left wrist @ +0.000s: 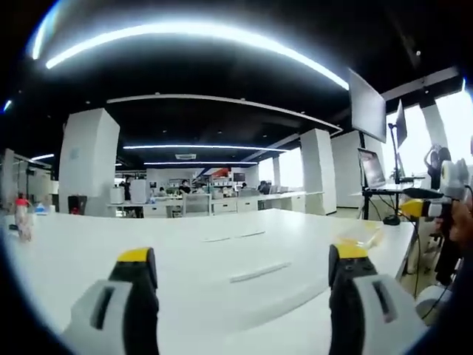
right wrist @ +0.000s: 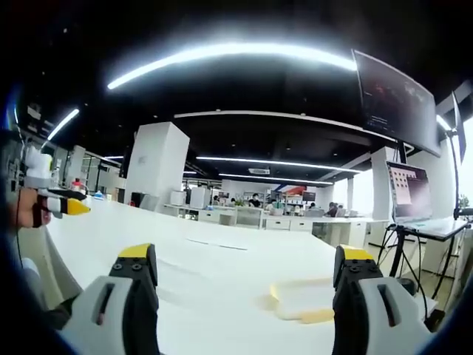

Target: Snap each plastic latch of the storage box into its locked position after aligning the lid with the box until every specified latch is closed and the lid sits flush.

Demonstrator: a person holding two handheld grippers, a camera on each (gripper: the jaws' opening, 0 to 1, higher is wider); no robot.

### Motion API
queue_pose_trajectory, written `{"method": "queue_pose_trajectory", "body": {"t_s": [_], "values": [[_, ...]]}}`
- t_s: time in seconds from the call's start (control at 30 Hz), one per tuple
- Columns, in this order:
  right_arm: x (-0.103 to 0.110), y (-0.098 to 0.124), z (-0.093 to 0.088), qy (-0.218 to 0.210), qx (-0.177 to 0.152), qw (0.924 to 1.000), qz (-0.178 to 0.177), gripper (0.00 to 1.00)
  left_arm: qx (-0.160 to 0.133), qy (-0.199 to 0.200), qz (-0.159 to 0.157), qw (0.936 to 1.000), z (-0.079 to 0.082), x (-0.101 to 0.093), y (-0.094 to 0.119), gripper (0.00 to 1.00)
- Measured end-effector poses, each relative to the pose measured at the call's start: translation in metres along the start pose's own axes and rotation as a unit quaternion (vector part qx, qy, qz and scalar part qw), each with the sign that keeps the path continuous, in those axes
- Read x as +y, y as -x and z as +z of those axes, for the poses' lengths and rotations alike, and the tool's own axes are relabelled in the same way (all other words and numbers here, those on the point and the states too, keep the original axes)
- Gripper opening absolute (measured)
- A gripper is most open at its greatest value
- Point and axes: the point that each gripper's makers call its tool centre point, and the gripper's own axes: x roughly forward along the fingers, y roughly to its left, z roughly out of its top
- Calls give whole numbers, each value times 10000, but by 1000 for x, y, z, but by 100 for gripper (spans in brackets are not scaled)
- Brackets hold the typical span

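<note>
White tabletop (right wrist: 222,274) runs across an open office. On it, near the right gripper (right wrist: 247,270), lies a flat translucent plastic lid with a yellow edge (right wrist: 303,299), also at the table's far corner past the left gripper (left wrist: 244,270). Both sets of jaws stand wide and empty. No latch looks closed yet; all latching seems left.

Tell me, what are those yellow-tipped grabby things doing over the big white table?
A person holds both over the white table. The left gripper and the right gripper are open and hold nothing. A yellowish plastic box lies on the table by the right gripper, untouched. It is too blurry to see its latches, so the job looks barely begun.
</note>
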Motion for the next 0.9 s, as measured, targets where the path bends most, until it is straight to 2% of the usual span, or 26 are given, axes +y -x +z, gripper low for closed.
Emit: {"method": "queue_pose_trajectory", "body": {"t_s": [0.57, 0.9], "values": [[-11, -1, -4, -9, 85, 9998, -156, 100, 21, 37, -395, 9992, -1, -23, -20, 99], [-22, 3, -11, -33, 140, 9995, -275, 100, 173, 95, -700, 9974, -9, -44, -33, 99]]}}
